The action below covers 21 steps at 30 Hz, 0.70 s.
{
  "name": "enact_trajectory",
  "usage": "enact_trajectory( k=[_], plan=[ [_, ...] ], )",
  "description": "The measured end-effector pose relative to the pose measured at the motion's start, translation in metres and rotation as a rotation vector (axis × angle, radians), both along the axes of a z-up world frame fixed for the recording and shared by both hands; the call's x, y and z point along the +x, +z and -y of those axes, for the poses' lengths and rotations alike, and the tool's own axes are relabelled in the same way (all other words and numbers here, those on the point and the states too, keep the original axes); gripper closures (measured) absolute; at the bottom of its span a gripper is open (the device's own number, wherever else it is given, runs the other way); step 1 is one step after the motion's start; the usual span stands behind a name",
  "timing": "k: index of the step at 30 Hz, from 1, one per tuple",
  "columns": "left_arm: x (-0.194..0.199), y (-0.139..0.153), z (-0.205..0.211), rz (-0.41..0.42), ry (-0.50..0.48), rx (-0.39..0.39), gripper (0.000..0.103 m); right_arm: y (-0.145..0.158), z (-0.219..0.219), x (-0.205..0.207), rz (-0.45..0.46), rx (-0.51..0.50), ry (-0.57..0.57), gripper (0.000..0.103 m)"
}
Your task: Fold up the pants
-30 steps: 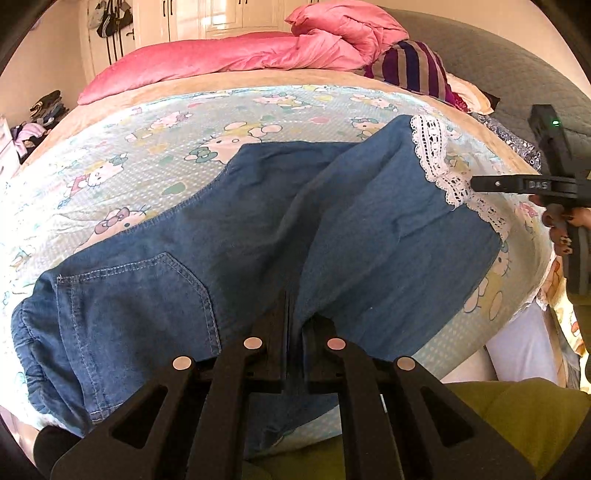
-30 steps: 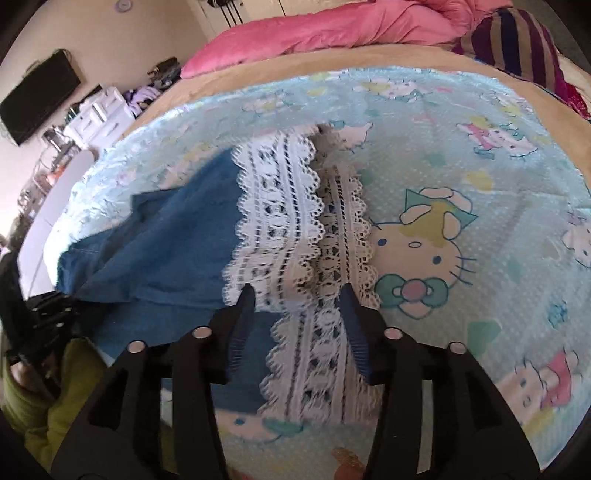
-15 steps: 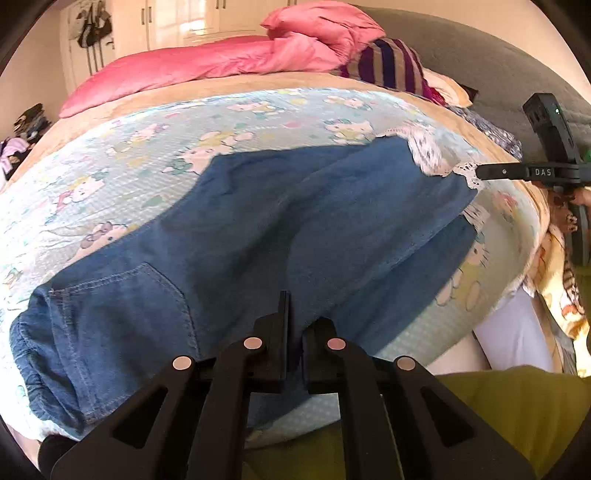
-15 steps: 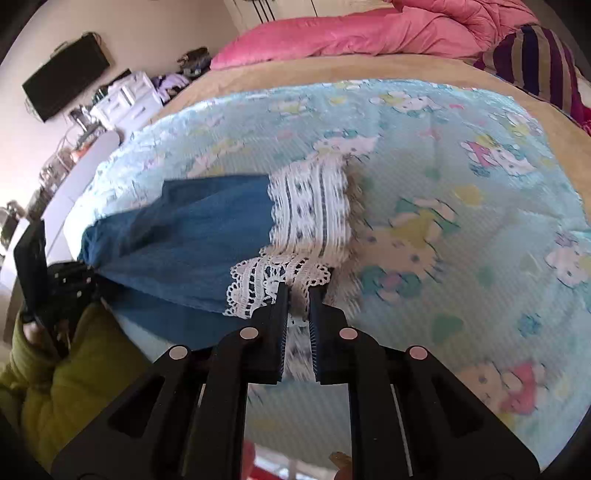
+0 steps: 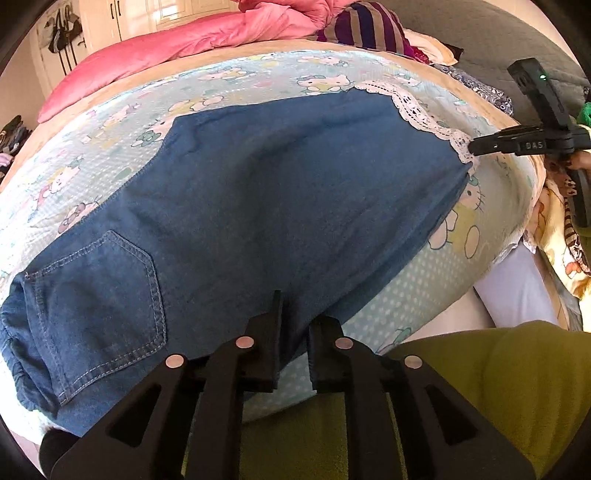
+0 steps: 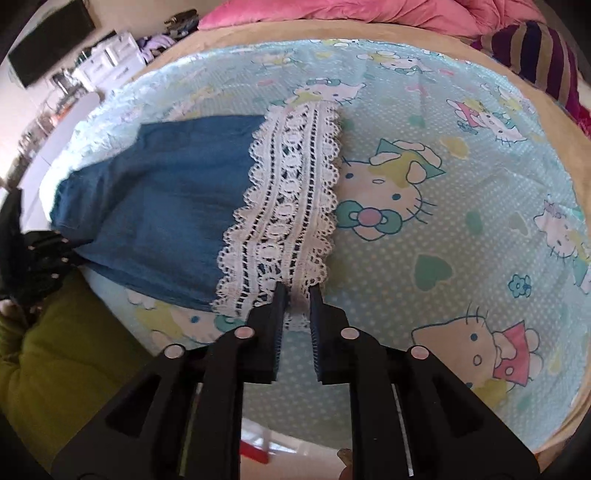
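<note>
Blue denim pants (image 5: pixel 280 206) with a back pocket (image 5: pixel 99 291) and a white lace hem (image 5: pixel 417 110) lie stretched flat across the bed. My left gripper (image 5: pixel 295 314) is shut on the pants' near edge by the crotch. My right gripper (image 6: pixel 297 302) is shut on the lace hem (image 6: pixel 288 206) at its near corner; it also shows at the right of the left wrist view (image 5: pixel 476 146). The denim (image 6: pixel 159 199) runs left from the hem towards my left gripper (image 6: pixel 48 254).
The bed has a light blue cartoon-cat sheet (image 6: pixel 443 184). A pink duvet (image 5: pixel 192 40) and a striped pillow (image 5: pixel 369 29) lie at the far side. The person's green clothing (image 5: pixel 461 387) is at the near edge. Shelves with clutter (image 6: pixel 107 62) stand far left.
My right gripper has closed on the lace hem and pulled it outward. The two legs, crossed and rumpled before, now lie stacked and stretched flat between the grippers.
</note>
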<state>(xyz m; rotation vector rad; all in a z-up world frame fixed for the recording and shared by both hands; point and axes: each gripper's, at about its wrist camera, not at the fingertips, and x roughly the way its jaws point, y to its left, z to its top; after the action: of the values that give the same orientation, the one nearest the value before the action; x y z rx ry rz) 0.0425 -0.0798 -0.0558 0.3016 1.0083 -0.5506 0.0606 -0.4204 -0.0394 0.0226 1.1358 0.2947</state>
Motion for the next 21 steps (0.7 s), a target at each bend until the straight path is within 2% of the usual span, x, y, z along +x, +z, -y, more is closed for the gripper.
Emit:
enact_trajectory(
  k=[2, 3, 4, 6, 7, 10, 11, 12, 13, 16, 21],
  plan=[
    [-0.004, 0.003, -0.004, -0.001, 0.003, -0.013, 0.074, 0.003, 0.002, -0.001, -0.002, -0.014, -0.005, 0.083],
    [-0.007, 0.007, -0.009, 0.007, 0.012, -0.022, 0.061, 0.009, 0.004, -0.002, 0.012, -0.030, -0.017, 0.075],
    [-0.010, 0.012, -0.014, 0.016, 0.019, -0.038, 0.055, 0.016, 0.007, -0.004, 0.040, -0.041, -0.030, 0.071],
    [-0.018, 0.030, -0.034, 0.045, 0.044, -0.114, 0.052, 0.029, 0.008, -0.007, 0.088, -0.038, -0.036, 0.071],
    [-0.019, 0.036, -0.042, 0.060, 0.060, -0.139, 0.045, 0.036, 0.006, -0.009, 0.116, -0.025, -0.026, 0.070],
    [-0.019, 0.058, -0.082, 0.128, 0.184, -0.194, 0.041, 0.045, -0.019, -0.011, 0.181, 0.005, 0.069, 0.066],
    [-0.015, 0.061, -0.101, 0.137, 0.263, -0.204, 0.039, 0.046, -0.028, -0.011, 0.190, 0.015, 0.105, 0.065],
    [-0.011, 0.061, -0.116, 0.137, 0.334, -0.203, 0.025, 0.044, -0.040, -0.010, 0.198, 0.024, 0.144, 0.063],
    [-0.006, 0.058, -0.138, 0.133, 0.451, -0.183, 0.019, 0.042, -0.049, -0.007, 0.199, 0.031, 0.176, 0.063],
    [-0.001, 0.051, -0.172, 0.158, 0.635, -0.115, 0.018, 0.034, -0.070, 0.000, 0.190, 0.045, 0.244, 0.062],
    [0.015, 0.031, -0.184, 0.141, 0.714, -0.052, 0.016, 0.017, -0.081, 0.013, 0.148, 0.025, 0.264, 0.061]
  ],
)
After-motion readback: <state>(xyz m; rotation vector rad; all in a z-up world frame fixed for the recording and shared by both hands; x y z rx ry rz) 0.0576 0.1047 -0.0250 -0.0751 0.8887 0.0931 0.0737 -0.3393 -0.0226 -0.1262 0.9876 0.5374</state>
